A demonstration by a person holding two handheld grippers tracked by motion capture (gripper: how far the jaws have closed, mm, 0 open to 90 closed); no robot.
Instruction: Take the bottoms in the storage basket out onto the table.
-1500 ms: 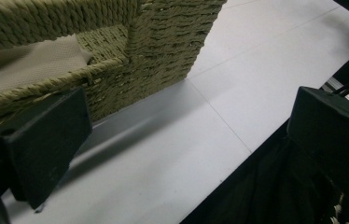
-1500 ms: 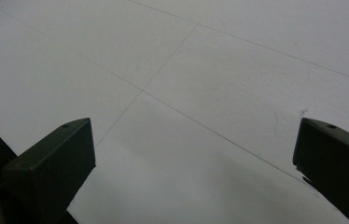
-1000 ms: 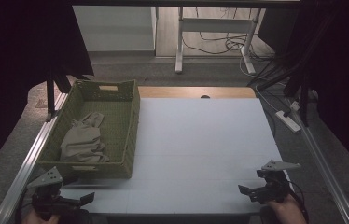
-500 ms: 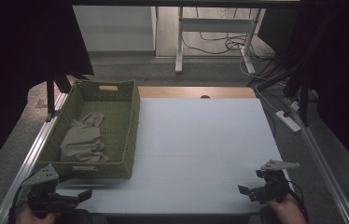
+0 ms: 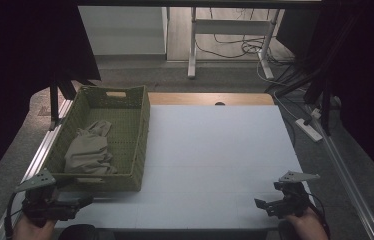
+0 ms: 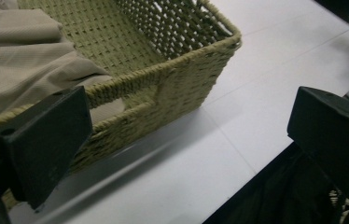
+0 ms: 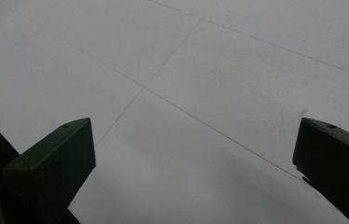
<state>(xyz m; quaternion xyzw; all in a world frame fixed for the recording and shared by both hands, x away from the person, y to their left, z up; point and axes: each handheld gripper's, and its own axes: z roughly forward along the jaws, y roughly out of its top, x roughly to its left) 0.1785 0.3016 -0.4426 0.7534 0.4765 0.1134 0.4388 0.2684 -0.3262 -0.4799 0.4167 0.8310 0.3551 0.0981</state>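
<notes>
You held the left gripper (image 5: 72, 204) at the near left corner of the white table (image 5: 215, 150), just in front of the near wall of the woven green basket (image 5: 140, 130). Its jaws stood wide apart with nothing between them. In the left gripper view, those jaws framed the basket's near corner (image 6: 186, 79), one jaw overlapping the near rim and the other out over the table edge. The left gripper (image 6: 182, 154) sat close to the basket, though whether it touched the weave could not be told.

The beige cloth (image 5: 89, 150) lay crumpled inside the basket, bunched toward its left wall and near end, with a narrower part reaching toward the far end. In the left gripper view the cloth (image 6: 23, 60) rose in soft folds just behind the near rim, and a bit of it showed through the handle slot below the rim.

You held the right gripper (image 5: 270, 204) near the near right corner of the table, well apart from the basket. Its jaws were also spread wide and empty; in the right gripper view, the right gripper (image 7: 193, 158) hung over bare white tabletop crossed by thin seam lines.
</notes>
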